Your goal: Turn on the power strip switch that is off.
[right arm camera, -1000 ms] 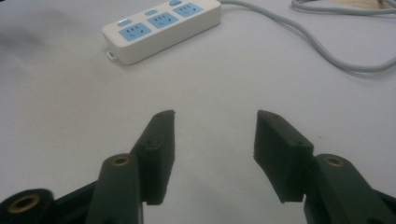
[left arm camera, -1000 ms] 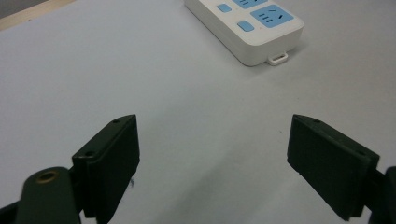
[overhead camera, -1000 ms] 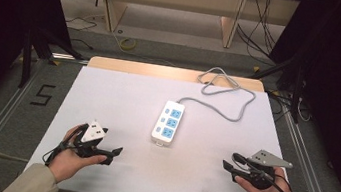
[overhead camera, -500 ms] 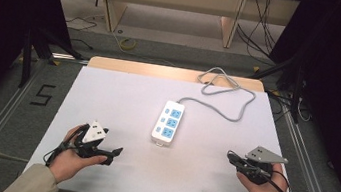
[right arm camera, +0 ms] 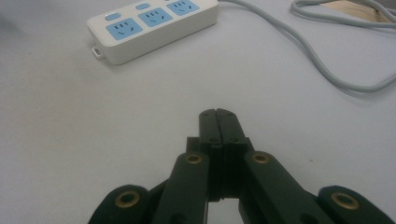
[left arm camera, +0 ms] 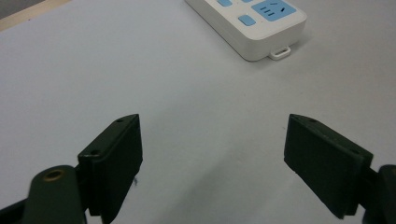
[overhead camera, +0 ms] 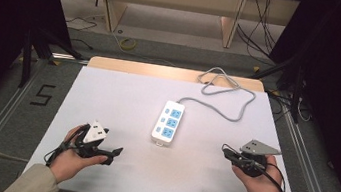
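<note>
The power strip (overhead camera: 168,122) lies mid-table; the left gripper (overhead camera: 111,151) rests well left of it, jaws spread wide — the right gripper (overhead camera: 227,153), well right, jaws clenched on nothing.

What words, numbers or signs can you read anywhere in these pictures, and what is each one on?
"5": black marking on the grey floor left of the table.
Power strip: blue socket faces carry no readable print; any brand or rating text is too small to tell.
Left gripper and right gripper: no readable labels.
</note>
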Action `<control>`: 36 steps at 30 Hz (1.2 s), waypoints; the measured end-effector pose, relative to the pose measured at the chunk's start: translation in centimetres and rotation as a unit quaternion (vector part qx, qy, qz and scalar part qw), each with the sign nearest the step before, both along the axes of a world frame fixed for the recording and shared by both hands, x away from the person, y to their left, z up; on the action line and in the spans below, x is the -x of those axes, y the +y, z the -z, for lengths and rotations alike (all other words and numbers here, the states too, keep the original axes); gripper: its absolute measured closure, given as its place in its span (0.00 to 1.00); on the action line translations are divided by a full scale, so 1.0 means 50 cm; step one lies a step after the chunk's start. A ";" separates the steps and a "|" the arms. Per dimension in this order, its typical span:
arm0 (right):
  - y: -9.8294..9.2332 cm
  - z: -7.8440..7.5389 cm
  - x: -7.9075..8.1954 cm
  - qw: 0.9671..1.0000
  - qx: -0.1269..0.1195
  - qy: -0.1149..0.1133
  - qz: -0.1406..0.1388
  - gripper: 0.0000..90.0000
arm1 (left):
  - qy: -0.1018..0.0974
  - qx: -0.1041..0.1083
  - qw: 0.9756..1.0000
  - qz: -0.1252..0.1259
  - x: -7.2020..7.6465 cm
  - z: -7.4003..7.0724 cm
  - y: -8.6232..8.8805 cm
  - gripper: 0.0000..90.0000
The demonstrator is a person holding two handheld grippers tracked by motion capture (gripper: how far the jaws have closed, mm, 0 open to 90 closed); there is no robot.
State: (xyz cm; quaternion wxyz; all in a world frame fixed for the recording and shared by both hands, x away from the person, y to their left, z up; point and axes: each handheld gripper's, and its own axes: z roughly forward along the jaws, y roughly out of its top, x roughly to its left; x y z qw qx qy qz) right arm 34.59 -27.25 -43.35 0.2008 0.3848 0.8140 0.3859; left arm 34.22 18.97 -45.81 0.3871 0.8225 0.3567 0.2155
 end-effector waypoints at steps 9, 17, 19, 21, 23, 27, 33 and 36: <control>0.013 -0.004 -0.013 1.000 0.002 -0.002 -0.005 1.00 | -0.001 0.000 1.000 0.001 0.000 0.001 -0.001 0.21; 0.029 -0.009 -0.031 1.000 0.004 -0.004 -0.008 1.00 | -0.002 -0.002 1.000 0.001 0.000 0.001 -0.001 0.21; 0.030 -0.009 -0.033 1.000 0.005 -0.005 -0.010 1.00 | -0.002 -0.002 1.000 0.001 0.000 0.001 -0.002 0.21; 0.035 -0.009 -0.038 1.000 0.006 -0.005 -0.009 1.00 | -0.002 -0.002 1.000 0.002 0.000 0.001 -0.002 0.21; 0.038 -0.010 -0.041 1.000 0.007 -0.005 -0.010 1.00 | -0.001 -0.003 1.000 0.001 0.000 0.001 -0.002 0.21; 0.044 -0.012 -0.048 1.000 0.008 -0.006 -0.010 1.00 | -0.002 -0.004 1.000 0.002 -0.001 0.001 -0.002 0.21; 0.051 -0.016 -0.059 1.000 0.007 -0.006 -0.007 1.00 | -0.003 -0.004 1.000 0.001 0.000 0.001 -0.002 0.21; 0.054 -0.016 -0.065 1.000 0.008 -0.006 -0.008 1.00 | -0.004 -0.005 1.000 0.002 -0.001 0.001 -0.002 0.21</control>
